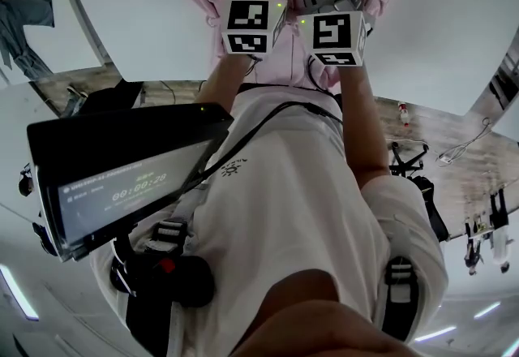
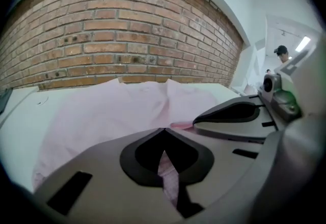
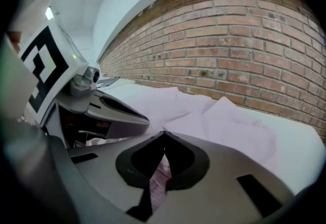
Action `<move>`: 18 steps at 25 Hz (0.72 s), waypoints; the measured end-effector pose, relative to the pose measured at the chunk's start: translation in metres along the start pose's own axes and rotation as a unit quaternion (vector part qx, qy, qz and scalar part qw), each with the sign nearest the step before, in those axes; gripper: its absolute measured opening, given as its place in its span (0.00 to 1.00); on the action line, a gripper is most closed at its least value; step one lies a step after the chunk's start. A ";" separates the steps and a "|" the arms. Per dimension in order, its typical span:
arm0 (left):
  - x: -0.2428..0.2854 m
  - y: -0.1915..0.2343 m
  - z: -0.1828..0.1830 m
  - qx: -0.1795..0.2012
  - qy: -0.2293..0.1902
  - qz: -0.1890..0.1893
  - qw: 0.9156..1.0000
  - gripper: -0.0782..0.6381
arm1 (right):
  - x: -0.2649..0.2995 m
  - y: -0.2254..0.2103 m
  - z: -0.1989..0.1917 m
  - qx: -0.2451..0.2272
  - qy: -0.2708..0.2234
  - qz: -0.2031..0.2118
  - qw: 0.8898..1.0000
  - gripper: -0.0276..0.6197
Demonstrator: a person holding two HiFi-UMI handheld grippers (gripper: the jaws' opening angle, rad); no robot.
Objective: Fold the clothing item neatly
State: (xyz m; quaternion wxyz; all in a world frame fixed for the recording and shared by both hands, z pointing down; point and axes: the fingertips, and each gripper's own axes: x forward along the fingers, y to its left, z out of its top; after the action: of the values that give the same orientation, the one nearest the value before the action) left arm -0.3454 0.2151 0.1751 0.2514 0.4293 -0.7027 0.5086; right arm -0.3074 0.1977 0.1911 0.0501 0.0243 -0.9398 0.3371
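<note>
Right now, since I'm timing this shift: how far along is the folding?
Early, it seems. Done: the pink garment lies spread on the white table. In hand: the left gripper and right gripper, side by side, are each shut on a pinch of its fabric. Left: the cloth looks rumpled, with no neat fold finished.

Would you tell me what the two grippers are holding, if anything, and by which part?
The left gripper and right gripper each pinch the pink garment at its near side; whether hem or sleeve cannot be told.
</note>
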 end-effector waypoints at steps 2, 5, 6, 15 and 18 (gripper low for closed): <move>-0.001 0.000 -0.010 -0.010 0.019 -0.004 1.000 0.11 | -0.003 -0.002 -0.011 -0.004 0.022 -0.005 1.000 0.05; -0.007 -0.007 -0.022 -0.009 0.037 -0.012 0.999 0.11 | -0.013 -0.001 -0.025 -0.010 0.043 -0.006 0.999 0.05; -0.010 -0.009 -0.024 -0.004 0.037 -0.015 0.999 0.11 | -0.016 0.000 -0.026 -0.013 0.044 -0.005 0.999 0.05; -0.039 -0.027 -0.004 0.059 -0.007 0.002 0.998 0.11 | -0.031 0.015 0.001 -0.056 0.011 -0.017 0.998 0.05; -0.040 -0.030 -0.009 0.043 0.002 -0.005 0.999 0.11 | -0.031 0.027 -0.003 -0.057 0.038 0.009 0.998 0.05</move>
State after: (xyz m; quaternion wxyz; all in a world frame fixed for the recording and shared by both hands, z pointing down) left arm -0.3007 0.2340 0.1618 0.2366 0.4422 -0.6772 0.5384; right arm -0.2787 0.2202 0.1728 0.0837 -0.0002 -0.9553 0.2837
